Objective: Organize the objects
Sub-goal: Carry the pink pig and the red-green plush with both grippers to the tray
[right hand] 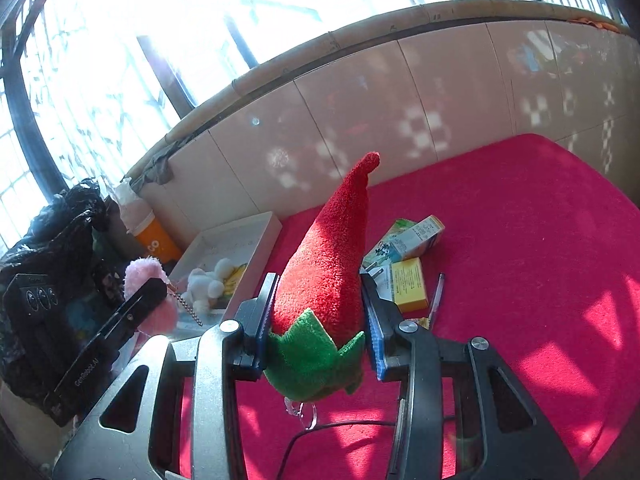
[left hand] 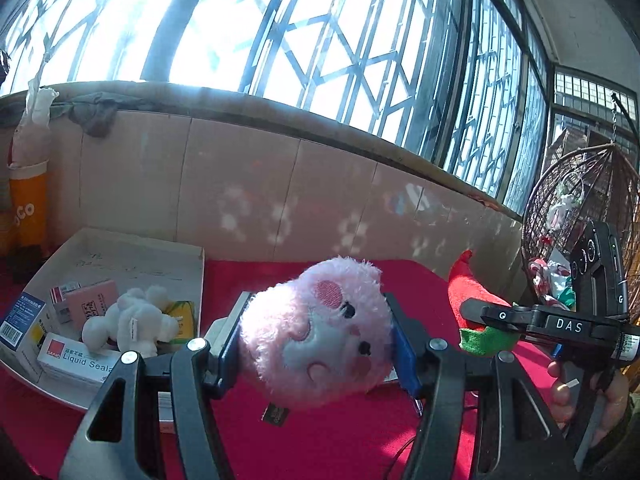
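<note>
My left gripper is shut on a pink plush pig head and holds it above the red cloth, just right of the white box. My right gripper is shut on a red plush chili with a green top, tip pointing up. The chili also shows in the left wrist view at the right, held by the right gripper. The pink plush shows in the right wrist view at the left. The white box holds a white plush toy and several small cartons.
Small medicine cartons and a pen lie on the red cloth behind the chili. An orange bottle stands by the tiled wall. A black bag sits at the left, a wicker hanging chair at the right.
</note>
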`<act>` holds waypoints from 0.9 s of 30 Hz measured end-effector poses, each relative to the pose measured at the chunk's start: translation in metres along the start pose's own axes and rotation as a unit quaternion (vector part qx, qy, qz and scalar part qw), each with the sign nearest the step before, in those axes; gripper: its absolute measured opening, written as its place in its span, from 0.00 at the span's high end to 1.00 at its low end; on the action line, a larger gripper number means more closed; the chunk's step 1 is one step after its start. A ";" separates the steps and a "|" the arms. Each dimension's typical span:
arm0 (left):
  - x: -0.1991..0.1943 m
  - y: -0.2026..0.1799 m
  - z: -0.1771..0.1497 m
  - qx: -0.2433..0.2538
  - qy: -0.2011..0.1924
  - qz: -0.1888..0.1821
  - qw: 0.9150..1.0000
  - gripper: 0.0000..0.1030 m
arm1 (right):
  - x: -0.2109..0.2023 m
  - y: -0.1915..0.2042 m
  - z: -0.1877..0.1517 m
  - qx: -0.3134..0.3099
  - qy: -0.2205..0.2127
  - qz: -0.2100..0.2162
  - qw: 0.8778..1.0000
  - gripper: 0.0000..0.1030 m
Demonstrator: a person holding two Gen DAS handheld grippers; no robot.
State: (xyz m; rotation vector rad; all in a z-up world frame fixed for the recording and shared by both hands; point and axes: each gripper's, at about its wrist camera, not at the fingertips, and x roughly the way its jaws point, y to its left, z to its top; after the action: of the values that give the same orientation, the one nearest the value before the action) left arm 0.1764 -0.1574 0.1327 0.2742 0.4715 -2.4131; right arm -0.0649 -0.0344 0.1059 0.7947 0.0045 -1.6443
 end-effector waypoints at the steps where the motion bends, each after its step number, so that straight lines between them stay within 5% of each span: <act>1: -0.001 0.001 0.000 -0.002 -0.001 0.000 1.000 0.40 | 0.001 0.001 0.000 -0.001 0.001 0.001 1.000 0.63; 17: -0.008 0.014 0.003 -0.017 -0.011 0.009 1.000 0.39 | 0.010 0.019 -0.002 -0.019 0.013 0.009 1.000 0.63; 27: -0.020 0.070 0.023 -0.051 -0.025 0.067 0.996 0.39 | 0.037 0.059 0.019 -0.059 0.026 0.036 0.997 0.63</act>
State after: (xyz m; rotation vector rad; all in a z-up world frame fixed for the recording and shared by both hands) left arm 0.2347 -0.2057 0.1417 0.1931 0.5358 -2.2528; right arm -0.0229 -0.0900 0.1269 0.7380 0.1077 -1.5401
